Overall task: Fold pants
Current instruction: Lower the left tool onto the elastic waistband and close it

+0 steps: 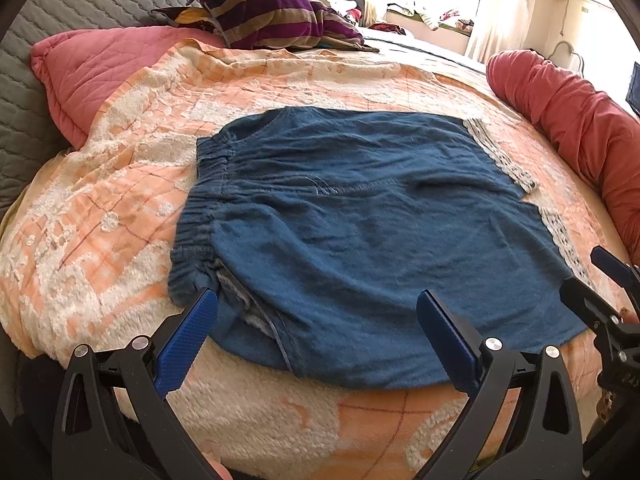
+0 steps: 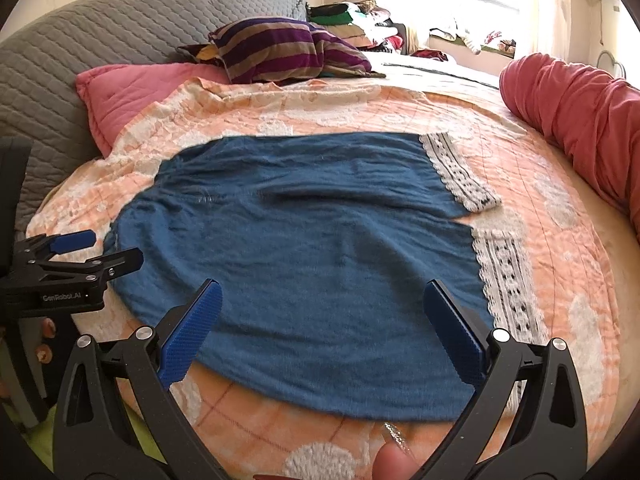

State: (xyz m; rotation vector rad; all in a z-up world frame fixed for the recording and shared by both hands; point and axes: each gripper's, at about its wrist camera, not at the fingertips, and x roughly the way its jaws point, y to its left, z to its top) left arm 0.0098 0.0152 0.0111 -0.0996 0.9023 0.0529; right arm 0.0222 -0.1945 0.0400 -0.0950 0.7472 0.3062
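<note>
Blue pants [image 1: 360,216] lie spread flat on the orange and white bedspread [image 1: 100,220], with the elastic waistband [image 1: 200,208] at the left and two white lace hems [image 2: 508,280] at the right. My left gripper [image 1: 320,320] is open, low over the near edge by the waistband corner, with nothing between its fingers. It shows at the left in the right wrist view as the left gripper [image 2: 104,250]. My right gripper [image 2: 324,324] is open over the near leg of the pants [image 2: 320,260], close to the lace hem, holding nothing. It appears at the right edge as the right gripper [image 1: 592,276].
A pink pillow [image 1: 100,68] and a striped pillow [image 1: 268,16] lie at the bed's far left. A red bolster [image 1: 568,120] runs along the right side. A grey quilted headboard [image 2: 100,32] stands behind. Piled clothes [image 2: 360,16] sit by the window. A person's fingertip [image 2: 394,460] shows at the bottom.
</note>
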